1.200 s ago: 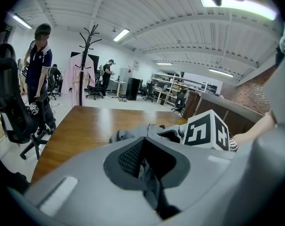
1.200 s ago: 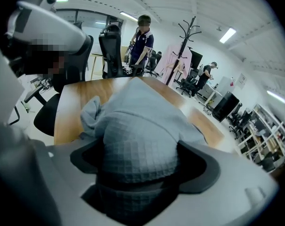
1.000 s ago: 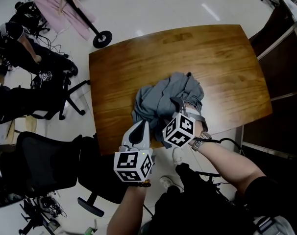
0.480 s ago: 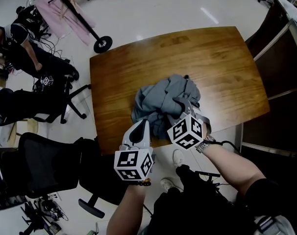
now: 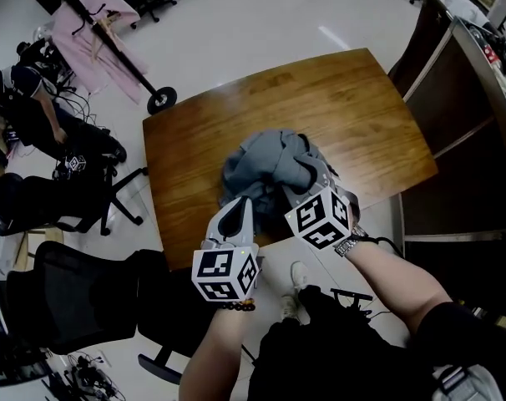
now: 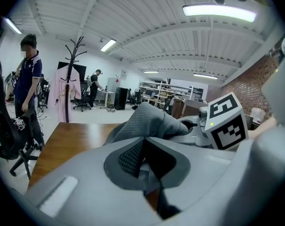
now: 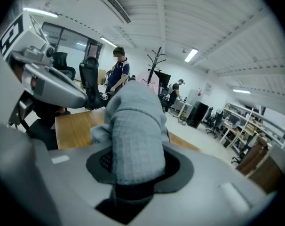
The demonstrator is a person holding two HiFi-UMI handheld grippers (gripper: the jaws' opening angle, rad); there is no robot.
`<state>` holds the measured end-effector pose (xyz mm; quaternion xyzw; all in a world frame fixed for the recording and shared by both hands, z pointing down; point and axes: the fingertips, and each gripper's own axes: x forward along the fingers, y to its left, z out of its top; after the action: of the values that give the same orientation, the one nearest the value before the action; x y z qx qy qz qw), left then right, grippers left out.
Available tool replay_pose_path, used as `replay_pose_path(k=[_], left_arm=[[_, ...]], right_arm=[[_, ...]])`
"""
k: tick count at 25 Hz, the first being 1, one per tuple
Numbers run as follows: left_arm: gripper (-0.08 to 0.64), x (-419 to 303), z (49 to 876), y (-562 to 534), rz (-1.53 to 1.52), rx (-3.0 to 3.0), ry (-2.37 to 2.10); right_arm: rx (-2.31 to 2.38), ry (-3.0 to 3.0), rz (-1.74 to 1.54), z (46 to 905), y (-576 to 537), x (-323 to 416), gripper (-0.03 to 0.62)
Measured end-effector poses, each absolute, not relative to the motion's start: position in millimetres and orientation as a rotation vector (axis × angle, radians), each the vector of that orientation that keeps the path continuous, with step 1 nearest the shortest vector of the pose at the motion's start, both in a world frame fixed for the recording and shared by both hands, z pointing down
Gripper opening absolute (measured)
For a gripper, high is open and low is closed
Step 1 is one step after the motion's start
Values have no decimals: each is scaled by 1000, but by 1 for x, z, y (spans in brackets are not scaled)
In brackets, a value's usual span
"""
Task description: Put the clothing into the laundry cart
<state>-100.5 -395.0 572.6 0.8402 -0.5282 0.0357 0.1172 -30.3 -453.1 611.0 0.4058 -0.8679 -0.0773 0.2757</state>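
A grey garment (image 5: 265, 161) lies bunched up near the front edge of the wooden table (image 5: 194, 132). My left gripper (image 5: 236, 205) sits at the heap's near left edge, its jaws closed together on a fold of the garment (image 6: 149, 119). The right gripper (image 5: 310, 174) is at the heap's right side. A thick roll of the garment (image 7: 133, 126) fills the gap between its jaws, and the right gripper (image 7: 133, 161) is shut on it. The fabric rises in a hump between the two grippers.
A dark brown bin with a metal frame (image 5: 457, 132) stands just right of the table. Black office chairs (image 5: 69, 282) crowd the floor at left. A coat rack with a pink garment (image 5: 94, 23) and a person (image 5: 19, 82) are at far left.
The right gripper has closed on the garment and drawn it together. The heap now stands taller and more tightly bunched. The left gripper has stayed at the heap's near edge.
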Motion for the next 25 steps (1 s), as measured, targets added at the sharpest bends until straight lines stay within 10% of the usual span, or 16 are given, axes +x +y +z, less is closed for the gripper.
replay_pose_path(k=[25], left_arm=[[3, 12, 419, -187, 20, 2813, -1193]], right_arm=[[1628, -2151, -416, 383, -206, 110, 153]])
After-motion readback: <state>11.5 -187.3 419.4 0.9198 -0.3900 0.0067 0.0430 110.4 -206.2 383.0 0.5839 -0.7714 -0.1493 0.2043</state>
